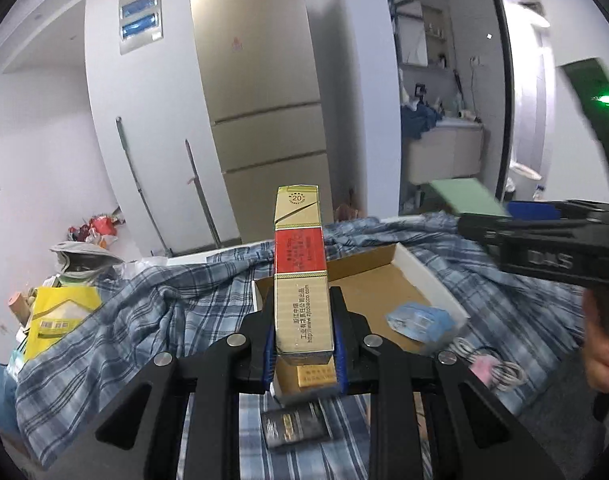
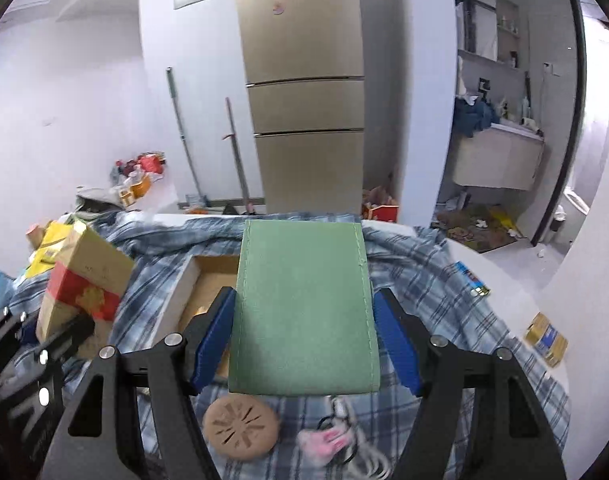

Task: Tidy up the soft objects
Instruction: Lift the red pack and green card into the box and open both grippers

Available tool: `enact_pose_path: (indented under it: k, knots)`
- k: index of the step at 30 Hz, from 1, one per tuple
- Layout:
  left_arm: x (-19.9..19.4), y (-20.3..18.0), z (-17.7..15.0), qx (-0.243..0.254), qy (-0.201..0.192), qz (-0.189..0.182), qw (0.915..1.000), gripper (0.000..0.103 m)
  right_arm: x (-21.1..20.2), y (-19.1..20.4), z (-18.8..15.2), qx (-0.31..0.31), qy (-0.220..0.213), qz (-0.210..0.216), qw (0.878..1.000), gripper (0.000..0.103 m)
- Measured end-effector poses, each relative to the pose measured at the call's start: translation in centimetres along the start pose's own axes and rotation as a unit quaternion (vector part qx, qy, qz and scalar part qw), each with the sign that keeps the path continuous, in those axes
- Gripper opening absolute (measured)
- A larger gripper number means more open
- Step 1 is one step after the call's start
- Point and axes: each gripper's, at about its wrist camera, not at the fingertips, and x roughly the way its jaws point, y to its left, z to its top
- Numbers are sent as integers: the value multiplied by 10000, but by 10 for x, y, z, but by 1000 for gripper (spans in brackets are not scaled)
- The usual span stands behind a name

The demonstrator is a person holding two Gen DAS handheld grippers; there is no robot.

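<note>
On our left, the left tongs (image 1: 302, 344) hold a gold-and-red cigarette carton (image 1: 300, 276) upright, pinched at its lower end between the blue pads, above the plaid cloth (image 1: 152, 312) that covers the surface. Just beyond it lies the open cardboard box (image 1: 420, 276), with a crumpled blue packet (image 1: 420, 320) inside. A dark flat pack (image 1: 294, 426) lies on the cloth beneath the tongs.

On our right, the right tongs (image 2: 304, 344) carry a green fabric pouch (image 2: 304, 308), its side edges beside the blue pads; both are lifted over the box's near edge. Below sit a round tan disc (image 2: 242, 426) and a pink-tied white cable (image 2: 344, 440).

We judge the carton could pivot or slip, since it is gripped only near its base and stands tall. The pouch is soft and may sag or fold out of the pads. The two tongs are near each other and could collide over the box.

Whether the pads truly press the pouch we cannot fully tell. The pouch hides most of the box in the right view, and the cable is blurred.
</note>
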Motion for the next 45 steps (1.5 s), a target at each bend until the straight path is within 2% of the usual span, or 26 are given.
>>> enact_pose_path:
  k: [5, 10, 16, 19, 24, 26, 28, 29, 32, 35, 37, 42, 45]
  knots:
    - [63, 6, -3, -333, 564, -259, 9975, 24, 32, -5, -3, -109, 219, -91, 9997, 69]
    - [99, 15, -24, -316, 920, 85, 9952, 24, 66, 2, -17, -325, 511, -39, 9982, 69]
    - [114, 25, -38, -316, 1254, -35, 9916, 24, 87, 2, -31, -368, 746, 3, 9965, 69]
    - [117, 28, -42, -266, 1307, 73, 9910, 24, 90, -1, -36, -234, 833, 68, 9962, 69]
    - [122, 29, -47, -329, 1455, -189, 9886, 26, 92, 0, -36, -264, 862, -46, 9959, 69]
    - [117, 29, -46, -358, 1344, -250, 9900, 36, 92, 1, -34, -260, 896, -48, 9956, 69]
    - [107, 30, -43, -473, 1183, -220, 9916, 74, 91, 4, -32, -244, 926, -10, 9954, 69]
    - [98, 30, -40, -496, 959, -273, 9938, 79, 90, 7, -31, -255, 936, -7, 9953, 69]
    - [69, 32, -29, -440, 280, -81, 9986, 81, 87, 20, -27, -354, 916, -55, 9952, 69]
    - [48, 46, -23, -795, -183, -307, 9962, 88, 83, 35, -22, -441, 844, -55, 9954, 69]
    - [41, 53, -21, -911, -327, -352, 9947, 89, 84, 45, -20, -440, 812, -55, 9957, 69]
    - [39, 62, -18, -871, -605, 140, 9943, 89, 101, 56, -22, -317, 910, 11, 9953, 69]
    - [42, 62, -19, -702, -588, 214, 9956, 89, 116, 63, -27, -348, 1009, 32, 9943, 69]
